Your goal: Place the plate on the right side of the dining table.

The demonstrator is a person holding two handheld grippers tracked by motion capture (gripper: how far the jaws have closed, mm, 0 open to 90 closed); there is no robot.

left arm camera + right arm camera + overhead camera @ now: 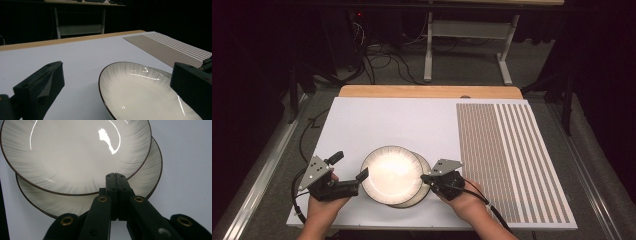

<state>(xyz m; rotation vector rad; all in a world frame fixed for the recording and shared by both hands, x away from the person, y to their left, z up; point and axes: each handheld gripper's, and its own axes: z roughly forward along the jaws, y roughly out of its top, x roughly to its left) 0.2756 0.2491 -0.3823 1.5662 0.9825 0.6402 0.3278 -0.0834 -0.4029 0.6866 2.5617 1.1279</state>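
At table's near edge, on the white mat (377, 120), two plates sit stacked off-centre: top plate (392, 174) shifted left over bottom plate (424, 187), whose rim peeks out at right. Right gripper (426, 178) has jaws pressed together w/ nothing between them, tips at the top plate's rim in the right gripper view. Left gripper (349, 166) stands wide apart, one jaw by the top plate's left rim, other out over bare mat.

Risks, as a guess: closed tips can't pinch, so a nudge prob. slides the top plate further off. Glazed rim looks slick; a shallow bite from the left could slip & drop it, chipping both. The pair sits close to the mat edge, so a push toward the person may tip them off.
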